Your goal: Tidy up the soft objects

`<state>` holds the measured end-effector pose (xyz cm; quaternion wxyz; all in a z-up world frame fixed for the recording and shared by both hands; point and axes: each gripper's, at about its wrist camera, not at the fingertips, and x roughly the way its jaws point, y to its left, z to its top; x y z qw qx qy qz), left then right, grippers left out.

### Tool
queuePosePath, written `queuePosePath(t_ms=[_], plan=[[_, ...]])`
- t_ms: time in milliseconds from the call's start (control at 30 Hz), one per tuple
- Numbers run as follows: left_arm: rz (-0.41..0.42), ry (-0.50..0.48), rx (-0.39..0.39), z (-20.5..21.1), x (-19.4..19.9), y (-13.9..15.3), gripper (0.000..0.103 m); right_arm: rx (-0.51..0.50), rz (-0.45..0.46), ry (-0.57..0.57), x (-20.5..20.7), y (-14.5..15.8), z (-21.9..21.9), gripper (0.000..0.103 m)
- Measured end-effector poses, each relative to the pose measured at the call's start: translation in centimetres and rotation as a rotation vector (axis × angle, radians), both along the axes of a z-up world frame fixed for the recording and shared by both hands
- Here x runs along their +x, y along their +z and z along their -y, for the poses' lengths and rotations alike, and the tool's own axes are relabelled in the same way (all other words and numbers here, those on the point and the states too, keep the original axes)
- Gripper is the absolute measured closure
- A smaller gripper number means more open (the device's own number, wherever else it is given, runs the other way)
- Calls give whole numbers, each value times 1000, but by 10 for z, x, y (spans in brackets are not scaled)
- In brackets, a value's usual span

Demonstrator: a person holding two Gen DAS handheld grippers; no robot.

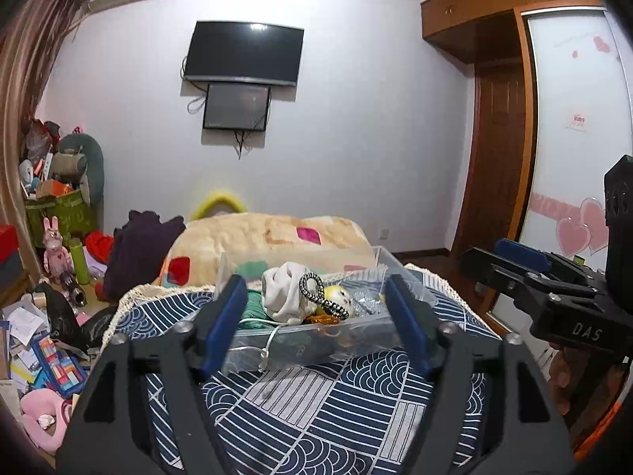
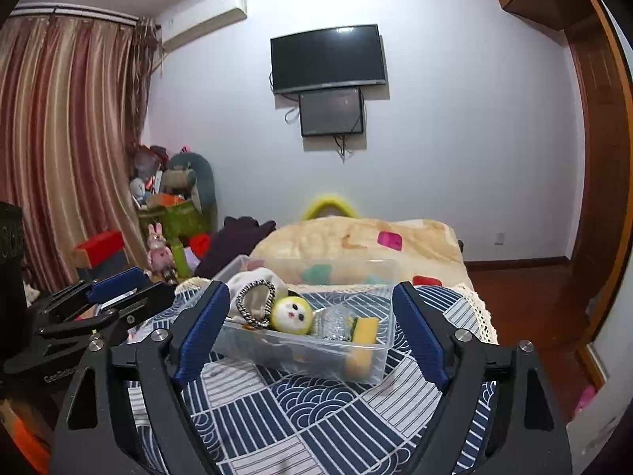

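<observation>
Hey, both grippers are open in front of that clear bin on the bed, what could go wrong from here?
1. The white cord hangs over the clear bin's front wall; a finger might snag it.
2. The black-and-white braided loop lies against the white cloth, so lifting one may drag the other.
3. The bin sits on soft patterned bedding and could slide if nudged.

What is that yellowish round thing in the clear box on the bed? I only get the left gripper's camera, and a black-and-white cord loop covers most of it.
Observer: The right wrist view shows it plainly. It is a small plush with a white face and a yellow hood, lying in the clear box.
Visitor: Is anything else in there that I can't see?
Observer: Yes, a yellow sponge with a dark green side stands in the box's right end, next to a crumpled clear wrapper.
</observation>
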<state>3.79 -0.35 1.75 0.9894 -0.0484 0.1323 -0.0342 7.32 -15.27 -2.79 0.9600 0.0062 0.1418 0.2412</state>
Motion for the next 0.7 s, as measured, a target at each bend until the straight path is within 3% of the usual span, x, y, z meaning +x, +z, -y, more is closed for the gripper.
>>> queuePosePath(t_ms=[167, 333, 400, 700], plan=[[32, 0, 12, 1, -12, 3, 12, -11, 37, 0, -8, 3, -3, 19], [51, 15, 29, 3, -19, 1, 3, -7, 54, 1, -15, 2, -5, 7], [53, 18, 34, 4, -20, 0, 2, 0, 57, 2, -17, 1, -4, 1], [43, 23, 29, 4, -20, -7, 2, 7, 53, -8, -17, -5, -3, 0]])
